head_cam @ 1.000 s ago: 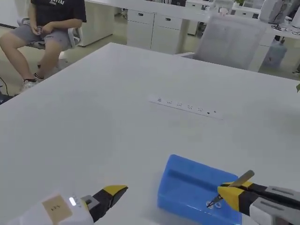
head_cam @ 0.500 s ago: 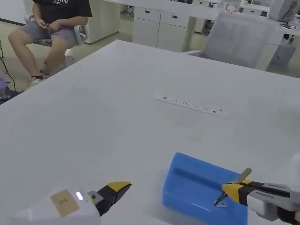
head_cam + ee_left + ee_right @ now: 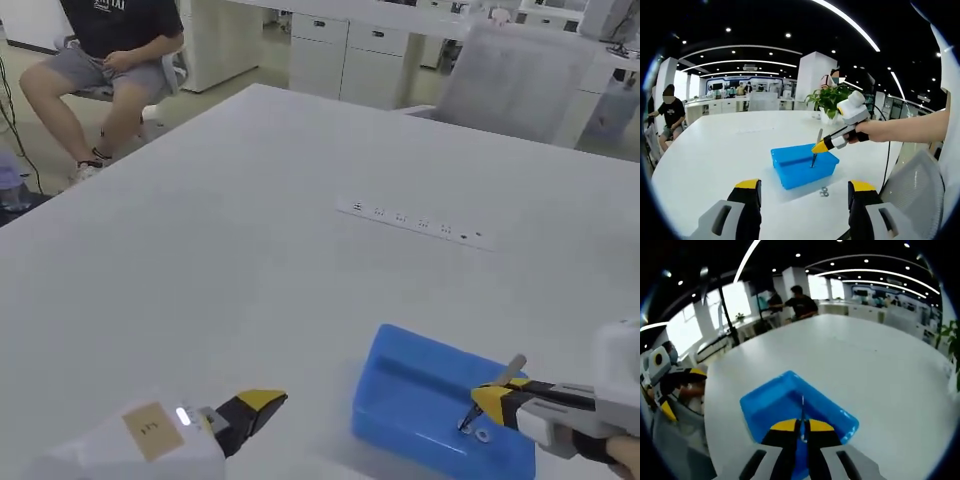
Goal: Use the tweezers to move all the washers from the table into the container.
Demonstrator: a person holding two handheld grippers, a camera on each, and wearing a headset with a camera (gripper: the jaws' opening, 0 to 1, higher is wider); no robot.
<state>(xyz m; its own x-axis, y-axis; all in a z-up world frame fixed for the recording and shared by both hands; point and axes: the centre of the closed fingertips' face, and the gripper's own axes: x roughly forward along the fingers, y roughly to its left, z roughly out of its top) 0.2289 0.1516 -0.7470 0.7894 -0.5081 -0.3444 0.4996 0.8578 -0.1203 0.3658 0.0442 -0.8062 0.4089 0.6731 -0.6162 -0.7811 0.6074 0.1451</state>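
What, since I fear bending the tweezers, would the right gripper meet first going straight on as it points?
Probably the floor of the blue container: the right gripper aims the tweezers down into it, so their tips would touch first. Depth is unclear.

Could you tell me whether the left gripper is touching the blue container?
Apart. The head view shows bare table between the left gripper and the blue container.

Container (image 3: 410, 400): blue rectangular tray, open, by the worktop's (image 3: 250, 260) near edge.
Tweezers (image 3: 513, 368): metal, clamped in right tool (image 3: 487, 404), tips down inside Container.
Washers (image 3: 824, 191): small, silvery, on worktop beside Container; one washer (image 3: 484, 435) inside.
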